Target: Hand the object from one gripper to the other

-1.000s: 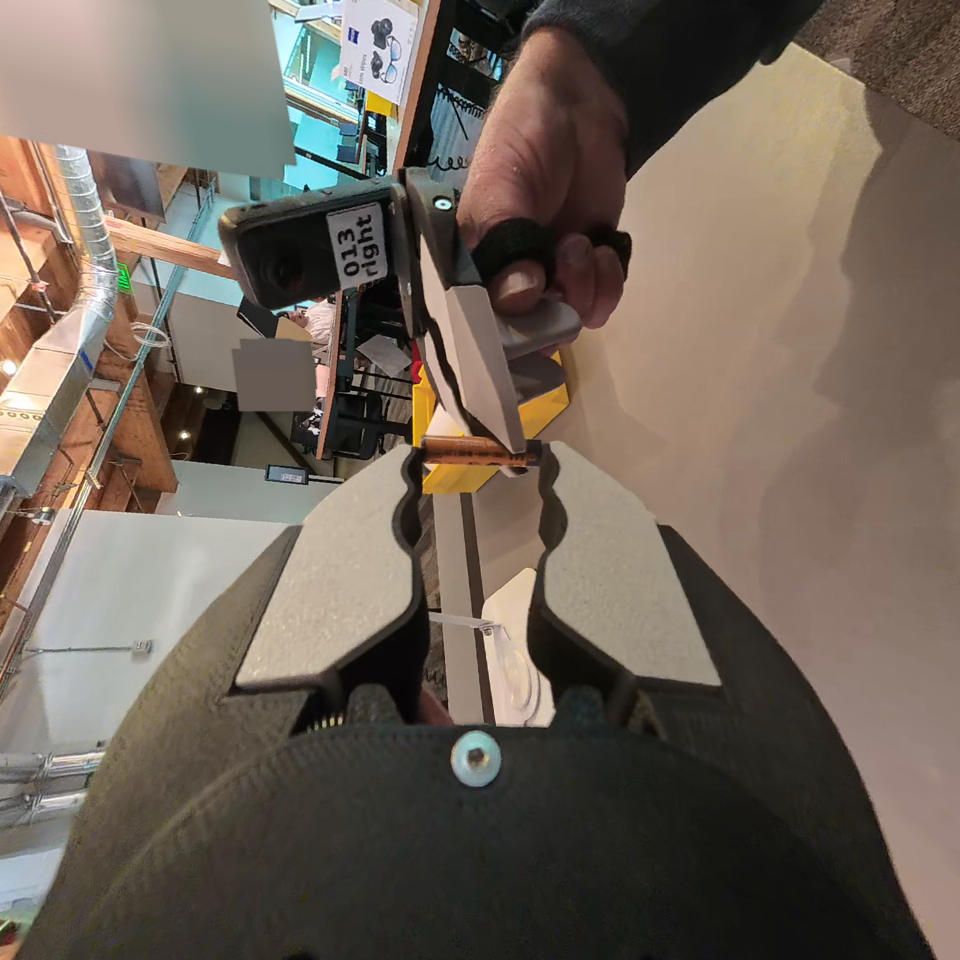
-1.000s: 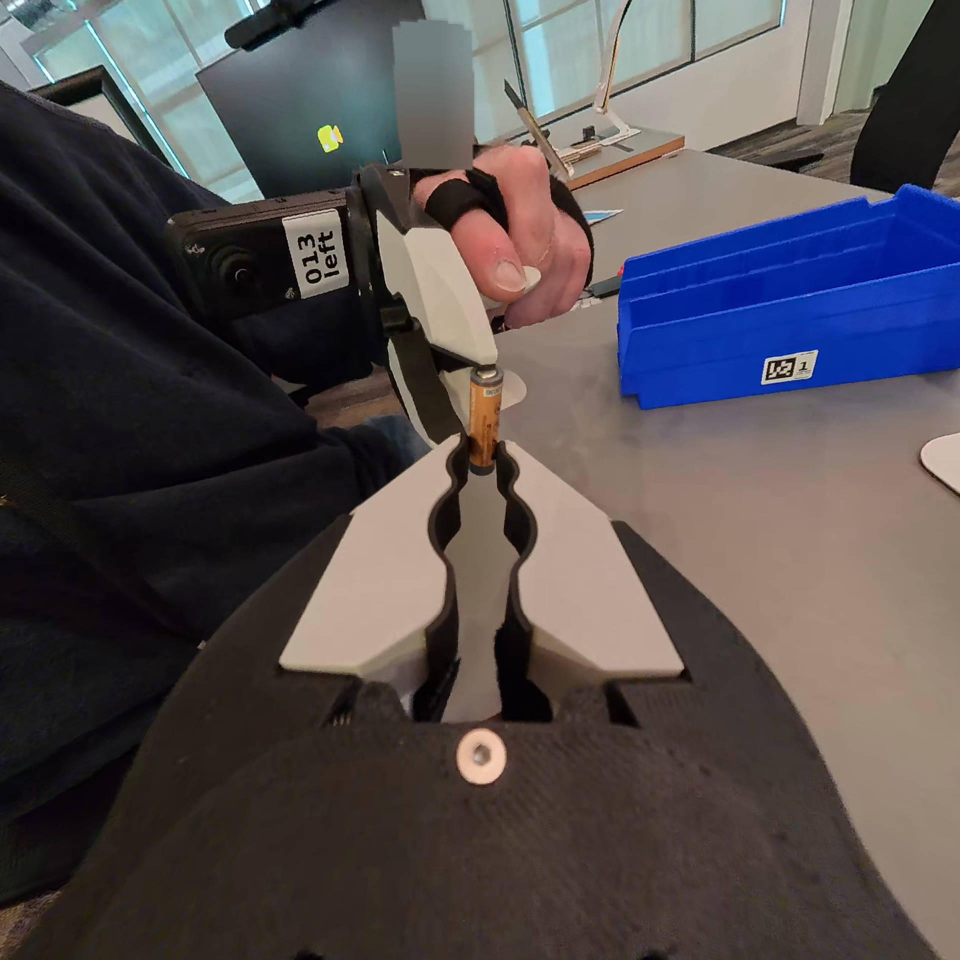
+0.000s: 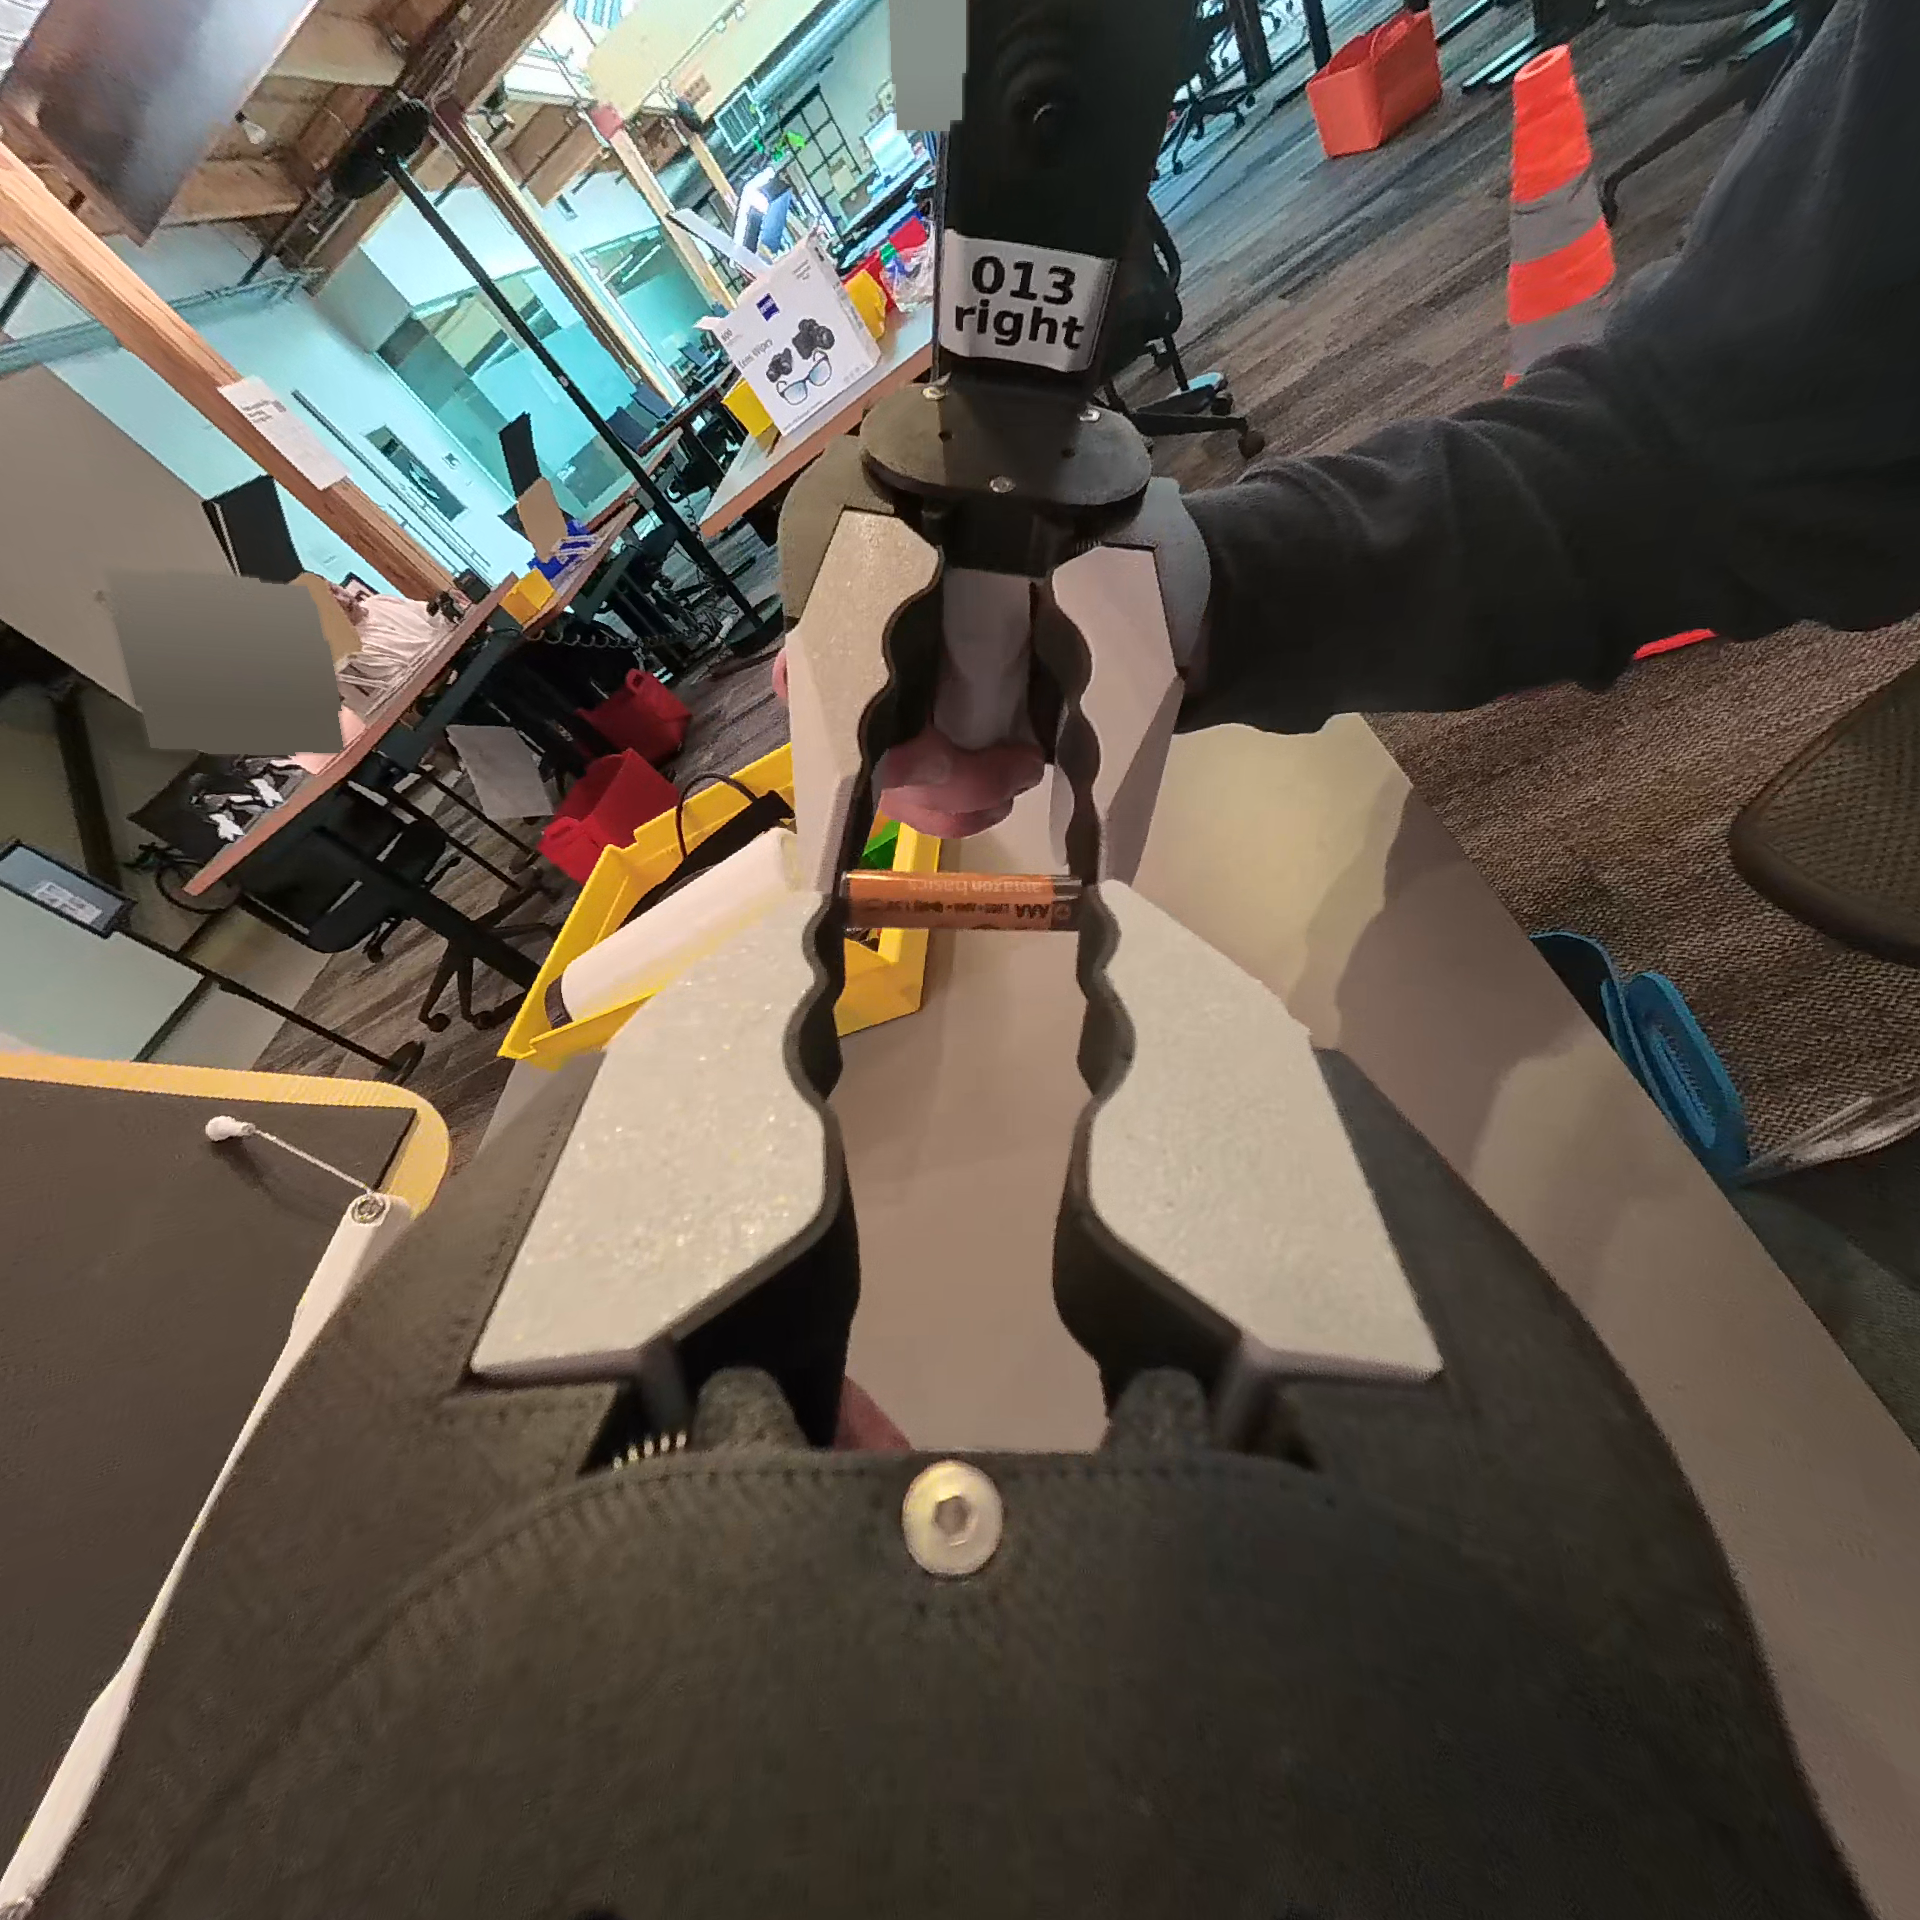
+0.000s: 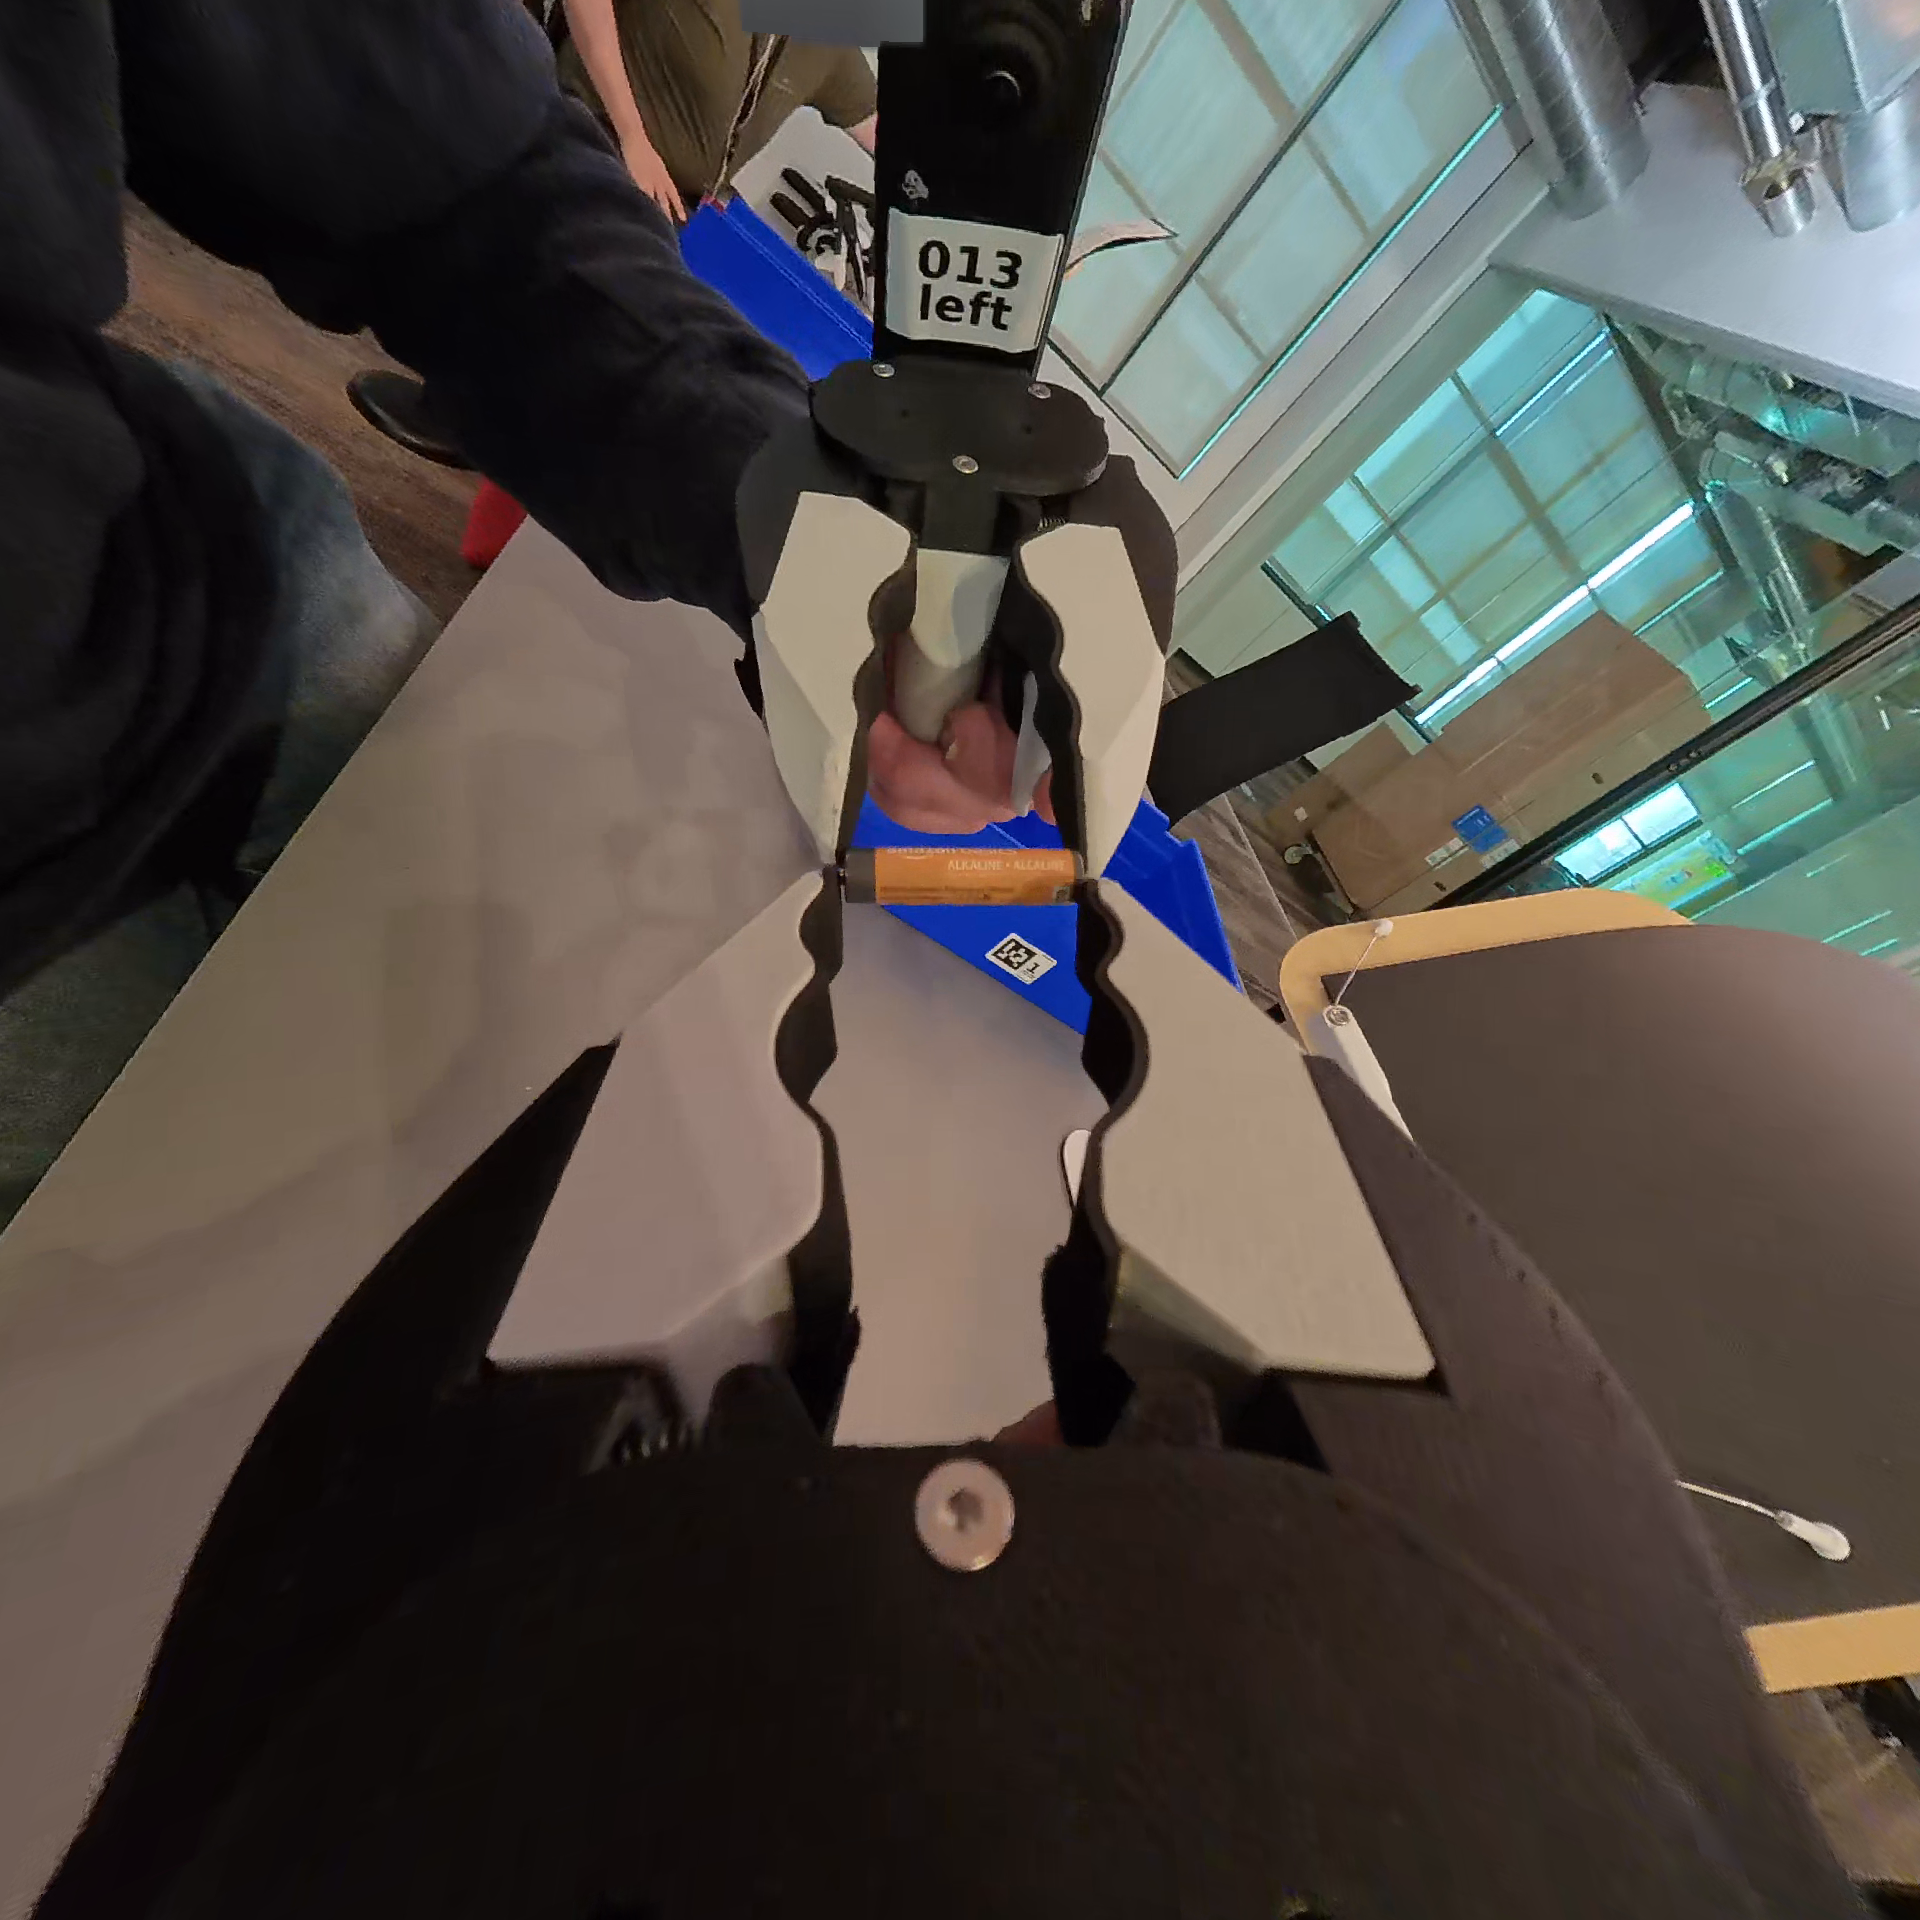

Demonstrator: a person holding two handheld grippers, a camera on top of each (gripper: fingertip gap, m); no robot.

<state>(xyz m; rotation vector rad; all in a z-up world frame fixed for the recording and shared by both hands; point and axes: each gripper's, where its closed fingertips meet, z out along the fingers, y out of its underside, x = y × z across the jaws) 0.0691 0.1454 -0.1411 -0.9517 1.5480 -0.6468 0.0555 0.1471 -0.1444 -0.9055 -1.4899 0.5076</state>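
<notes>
Across the frame's lower half our grey table [image 3: 1299, 831] carries a yellow bin [image 3: 894, 997] at centre left. Above it we have the two tools nose to nose at mid-frame, so the object can pass without dropping. The left gripper [image 3: 961, 920] and right gripper [image 3: 961, 868] both stand at a narrow gape. The orange battery [image 3: 961, 900] lies crosswise at their tips, ends touching both; which pair truly bears it, we cannot tell.

The battery [image 3: 961, 901] lies crosswise between the facing tips of both hand-held grippers, above the table [image 3: 1299, 831].
</notes>
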